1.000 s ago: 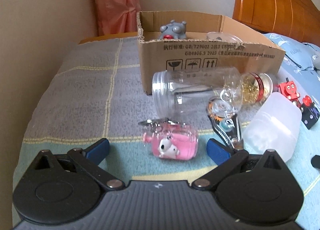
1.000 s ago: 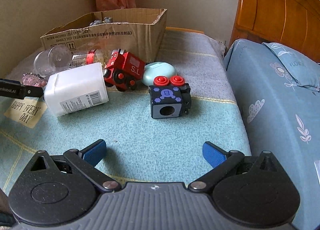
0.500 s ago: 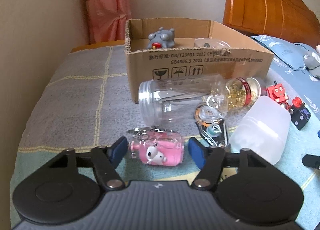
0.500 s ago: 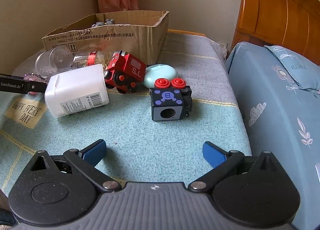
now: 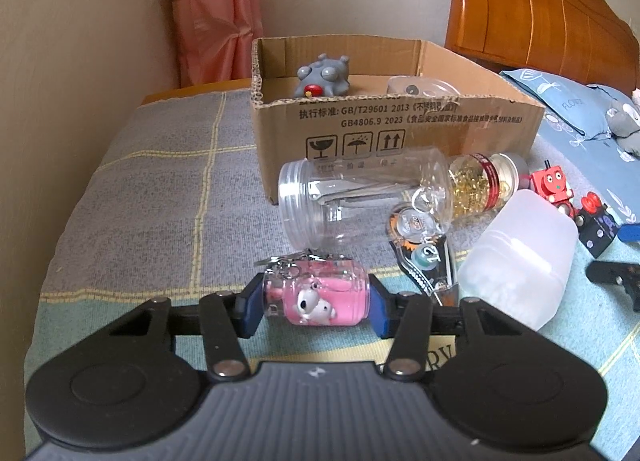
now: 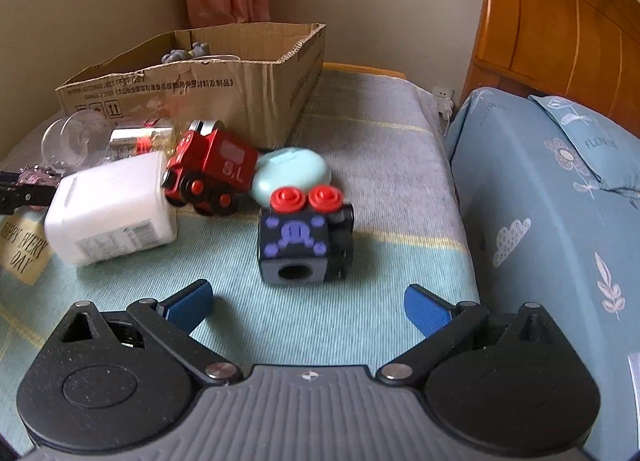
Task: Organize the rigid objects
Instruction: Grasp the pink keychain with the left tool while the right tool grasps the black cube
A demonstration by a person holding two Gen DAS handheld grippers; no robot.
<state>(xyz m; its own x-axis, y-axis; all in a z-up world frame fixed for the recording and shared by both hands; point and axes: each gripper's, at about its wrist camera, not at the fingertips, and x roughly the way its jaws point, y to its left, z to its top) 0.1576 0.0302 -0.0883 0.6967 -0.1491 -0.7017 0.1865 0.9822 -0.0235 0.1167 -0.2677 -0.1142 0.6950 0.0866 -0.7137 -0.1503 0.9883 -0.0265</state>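
Pink keychain charm now clamped by left hand-held gripper, previously open.

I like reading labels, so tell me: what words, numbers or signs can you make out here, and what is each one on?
"GB/T29601 2013" and "GB4806.9 2023", with Chinese print and three handling signs: cardboard box.
"S.L": red toy train.
"HAPPY EVERY DAY": tan patch on the bedcover.
"12m": clear correction-tape dispenser.
Barcode label on the white plastic bottle: too blurred.
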